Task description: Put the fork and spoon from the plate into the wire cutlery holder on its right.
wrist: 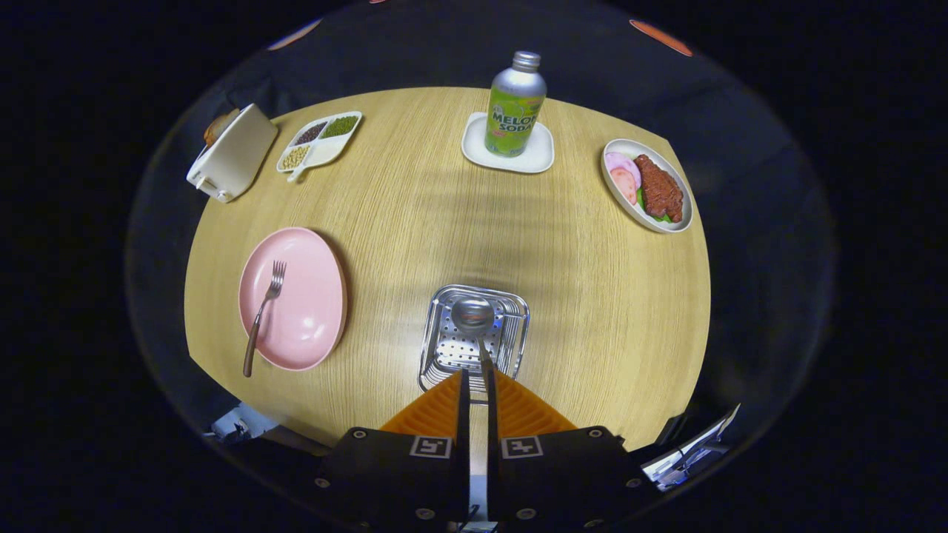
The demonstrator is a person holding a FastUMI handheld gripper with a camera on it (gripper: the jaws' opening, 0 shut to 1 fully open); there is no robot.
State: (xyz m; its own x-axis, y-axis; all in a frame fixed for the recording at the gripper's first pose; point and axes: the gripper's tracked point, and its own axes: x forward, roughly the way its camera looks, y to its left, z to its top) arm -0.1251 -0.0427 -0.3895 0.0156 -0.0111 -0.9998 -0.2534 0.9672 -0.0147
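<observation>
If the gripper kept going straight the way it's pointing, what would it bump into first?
The hand-held gripper is shut on the spoon, whose bowl hangs over the metal cutlery holder just ahead. Going straight on, the spoon would probably meet the holder first; depth is hard to judge.

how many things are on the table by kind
Cutlery: 2, the fork on the pink plate and the spoon held in the jaws over the cutlery holder
Dishes: 4
Holder: 1
Bottle: 1
Toaster: 1
Total: 9
</observation>
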